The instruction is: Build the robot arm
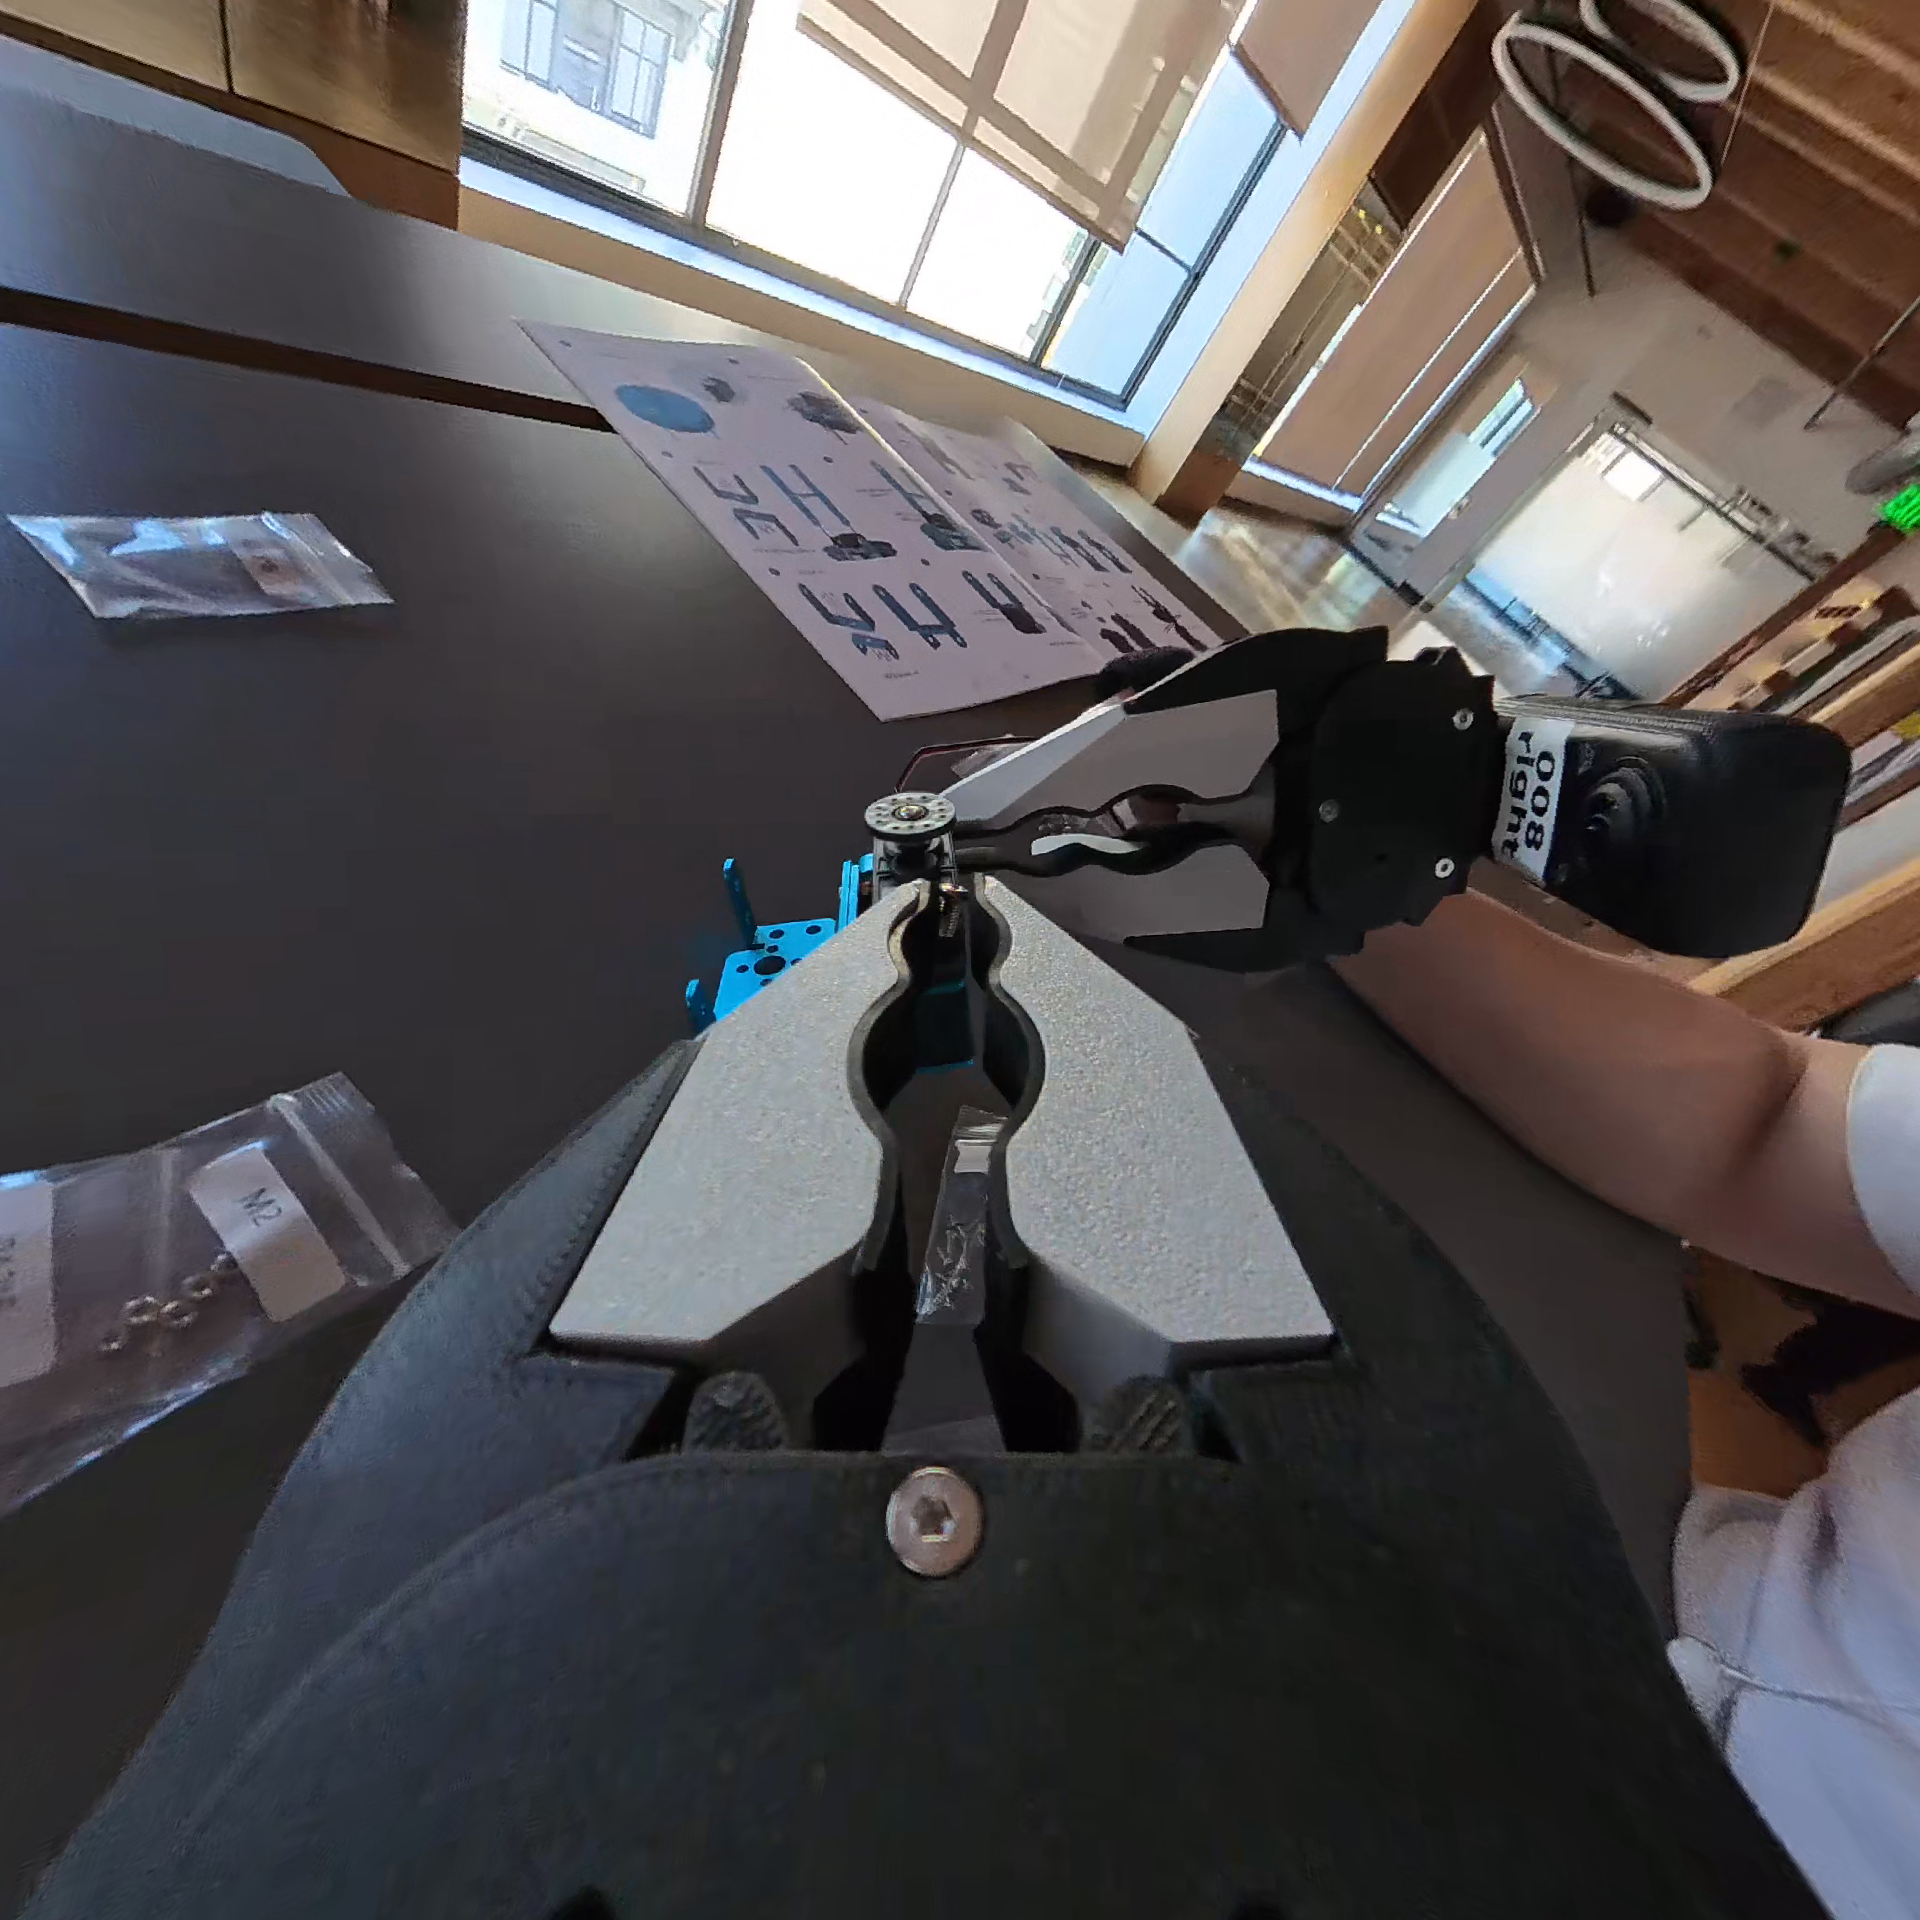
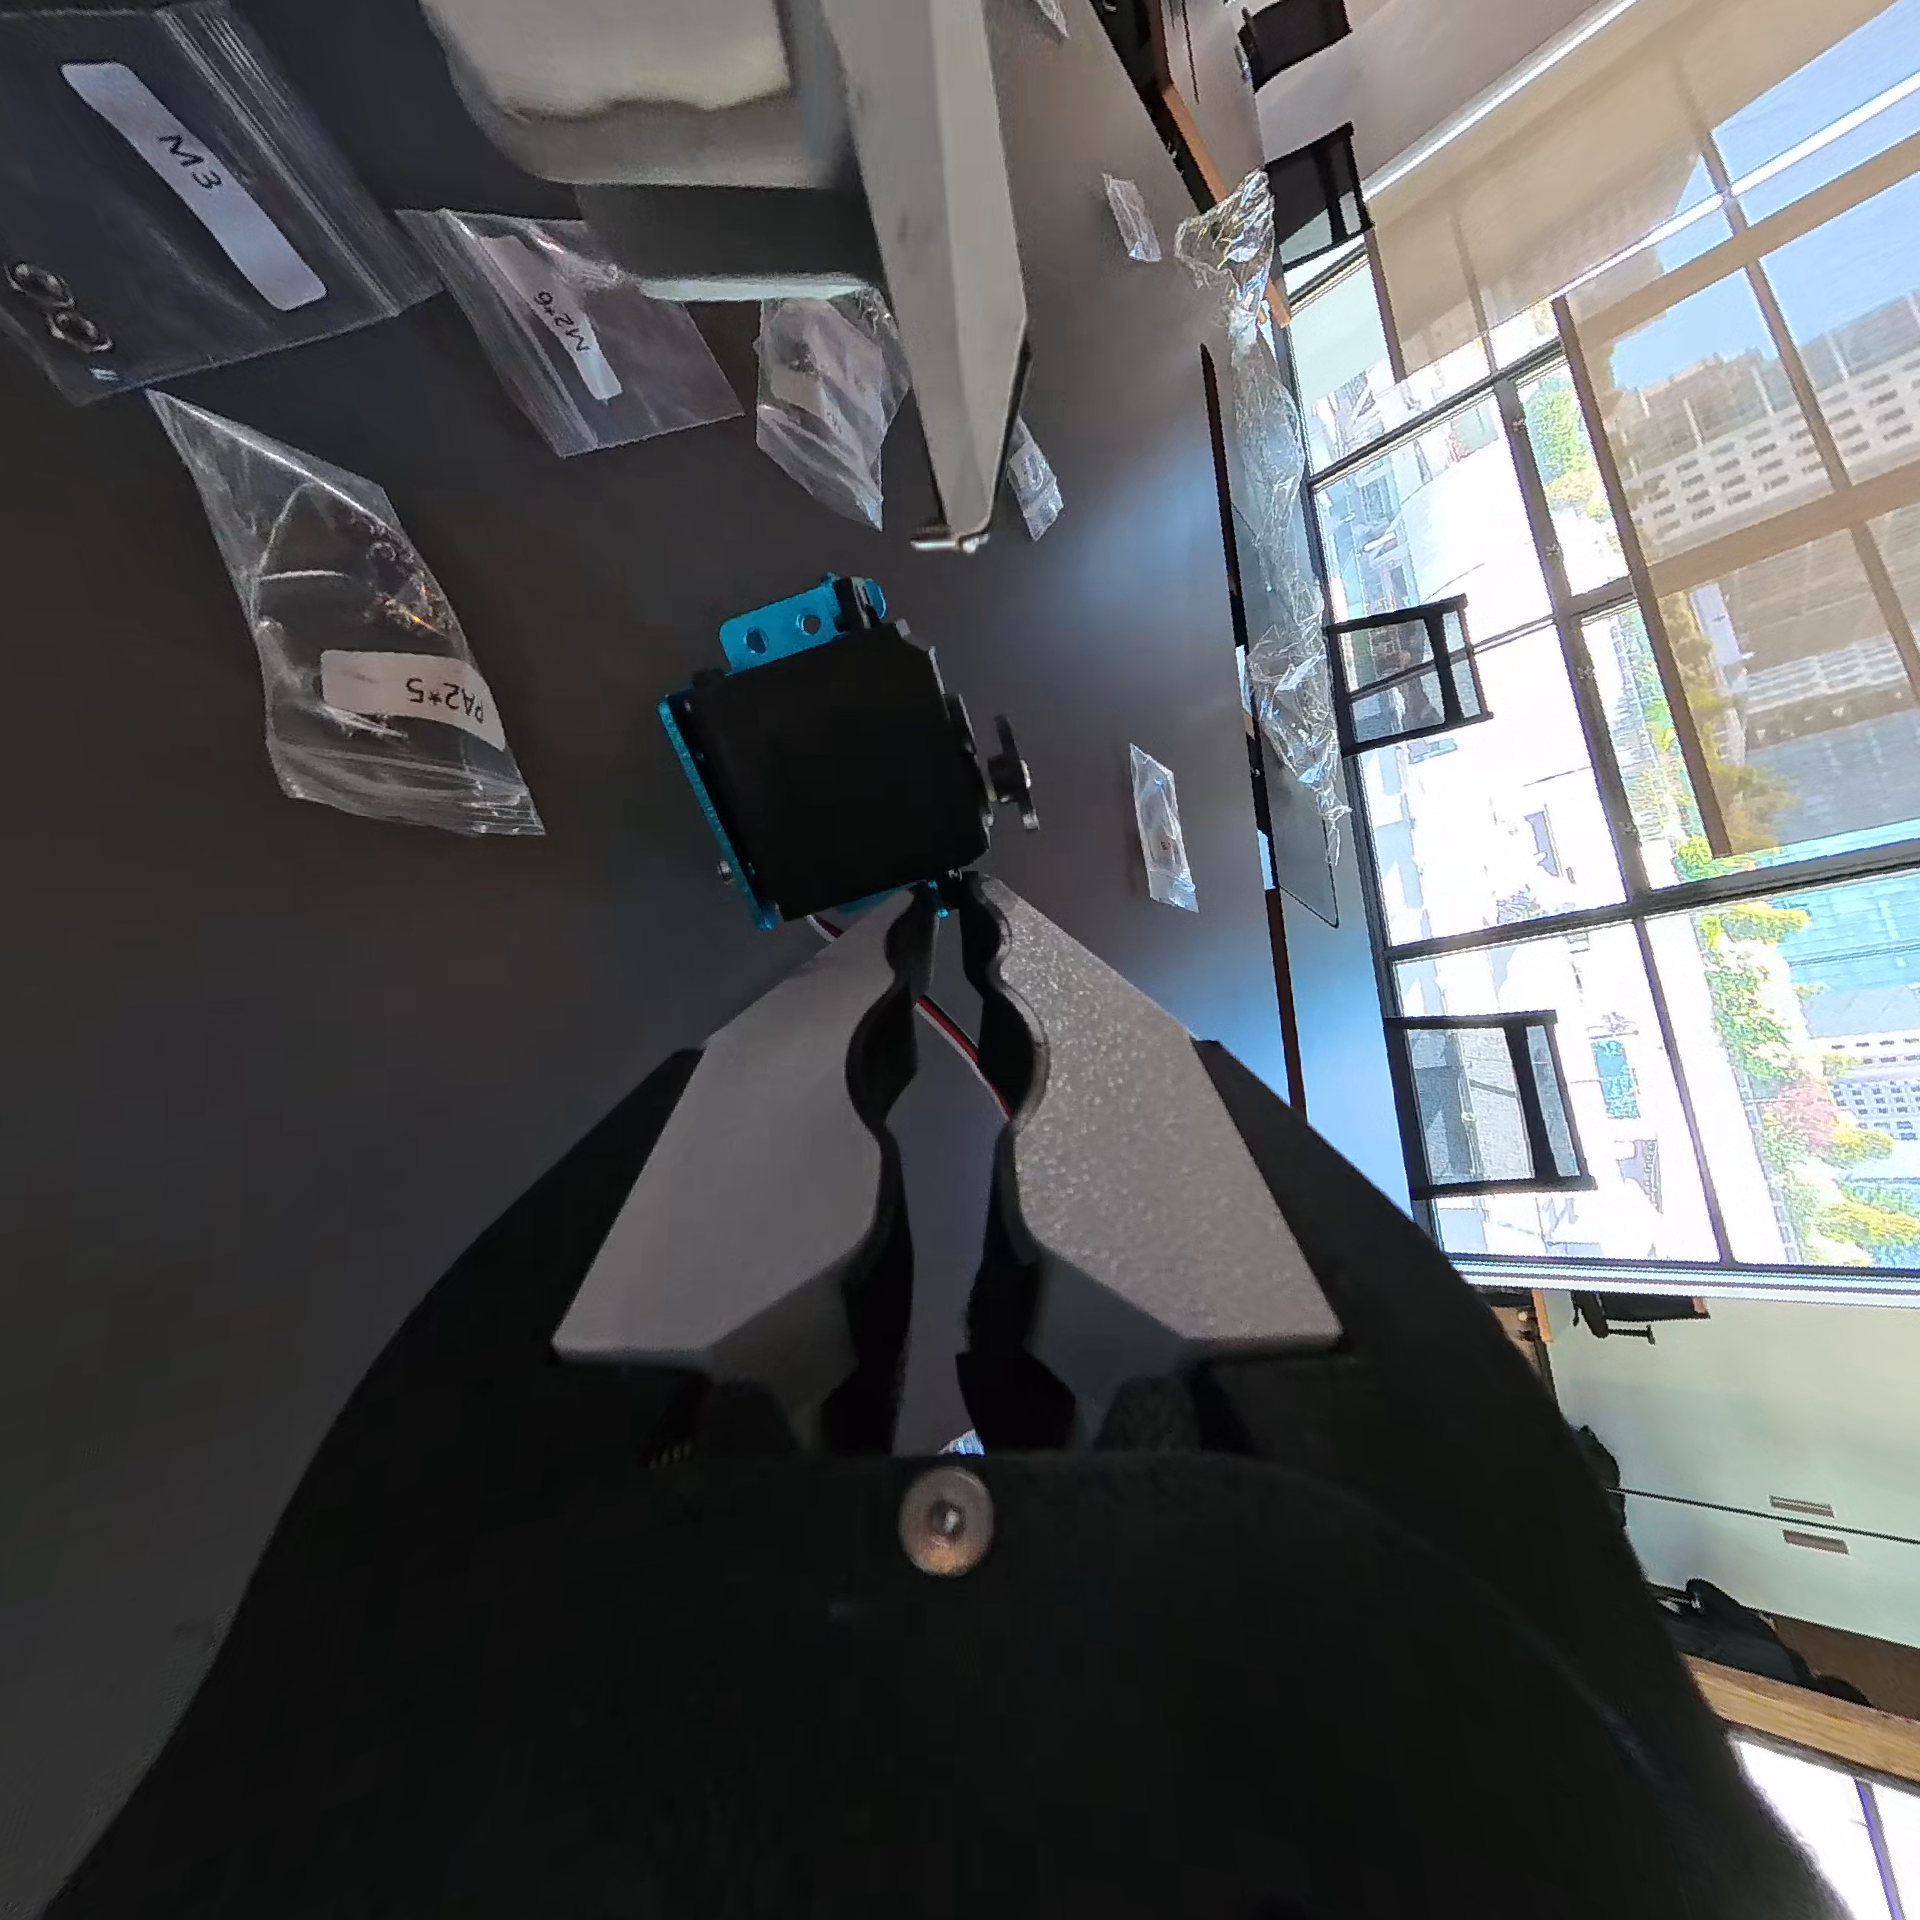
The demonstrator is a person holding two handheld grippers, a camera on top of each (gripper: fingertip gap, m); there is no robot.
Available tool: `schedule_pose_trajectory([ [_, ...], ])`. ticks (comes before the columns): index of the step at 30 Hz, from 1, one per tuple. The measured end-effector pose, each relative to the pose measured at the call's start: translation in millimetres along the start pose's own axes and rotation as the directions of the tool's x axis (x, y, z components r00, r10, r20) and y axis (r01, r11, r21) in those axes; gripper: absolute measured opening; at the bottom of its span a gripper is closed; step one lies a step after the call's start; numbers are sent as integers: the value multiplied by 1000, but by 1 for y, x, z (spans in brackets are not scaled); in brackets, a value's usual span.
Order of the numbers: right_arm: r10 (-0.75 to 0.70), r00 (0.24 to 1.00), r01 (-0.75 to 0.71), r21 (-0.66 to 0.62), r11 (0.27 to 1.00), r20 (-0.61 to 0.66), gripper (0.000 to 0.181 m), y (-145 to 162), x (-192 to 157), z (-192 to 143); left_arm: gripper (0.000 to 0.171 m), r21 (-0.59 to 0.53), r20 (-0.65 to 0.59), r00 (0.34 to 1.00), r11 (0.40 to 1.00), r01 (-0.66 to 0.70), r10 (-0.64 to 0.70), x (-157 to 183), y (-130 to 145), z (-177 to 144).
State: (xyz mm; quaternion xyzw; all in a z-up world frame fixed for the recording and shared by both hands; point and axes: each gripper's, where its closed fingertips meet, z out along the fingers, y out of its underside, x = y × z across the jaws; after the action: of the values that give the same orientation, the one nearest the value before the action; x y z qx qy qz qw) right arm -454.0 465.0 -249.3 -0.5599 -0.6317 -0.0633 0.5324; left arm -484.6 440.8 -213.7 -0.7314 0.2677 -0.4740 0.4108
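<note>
A black servo (image 2: 842, 769) sits in a blue metal bracket (image 2: 790, 623) over the dark table (image 2: 312, 1039). My right gripper (image 2: 943, 891) is shut on the bracket's near corner, with the servo's red, white and black wires (image 2: 961, 1039) running between its fingers. In the left wrist view the bracket (image 1: 748, 966) and the servo's round metal horn (image 1: 912, 814) lie just past my left gripper (image 1: 940, 896). The left gripper is pinched on a small screw-like metal piece (image 1: 948, 909). The right gripper (image 1: 961, 831) reaches in from the right. The left gripper (image 2: 940, 540) also shows just above the bracket.
Small labelled plastic bags of hardware lie around: (image 2: 364, 644), (image 2: 187, 187), (image 2: 582, 332), (image 1: 208, 566), (image 1: 208, 1247). A printed instruction sheet (image 1: 883, 520) lies at the far side. Crumpled clear wrap (image 2: 1278, 520) sits near the table edge. A person's forearm (image 1: 1558, 1039) is at right.
</note>
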Motion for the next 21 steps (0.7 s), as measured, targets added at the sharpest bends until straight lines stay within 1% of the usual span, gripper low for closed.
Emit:
schedule_pose_trajectory([
  [4, -2, 1000, 2, -1, 1000, 0, 4, 0, 0, 0, 5, 18, -18, 998, 998, 54, -53, -1, 2, -1],
  [13, -2, 1000, 2, -10, 1000, 0, 4, 2, 0, 1, 5, 28, 2, 999, 998, 51, -51, 0, 6, 7],
  [21, 5, 1000, -5, -11, 1000, 1, 4, 2, 1, 1, 5, 26, 7, 998, 998, 55, -55, -2, 8, 7],
])
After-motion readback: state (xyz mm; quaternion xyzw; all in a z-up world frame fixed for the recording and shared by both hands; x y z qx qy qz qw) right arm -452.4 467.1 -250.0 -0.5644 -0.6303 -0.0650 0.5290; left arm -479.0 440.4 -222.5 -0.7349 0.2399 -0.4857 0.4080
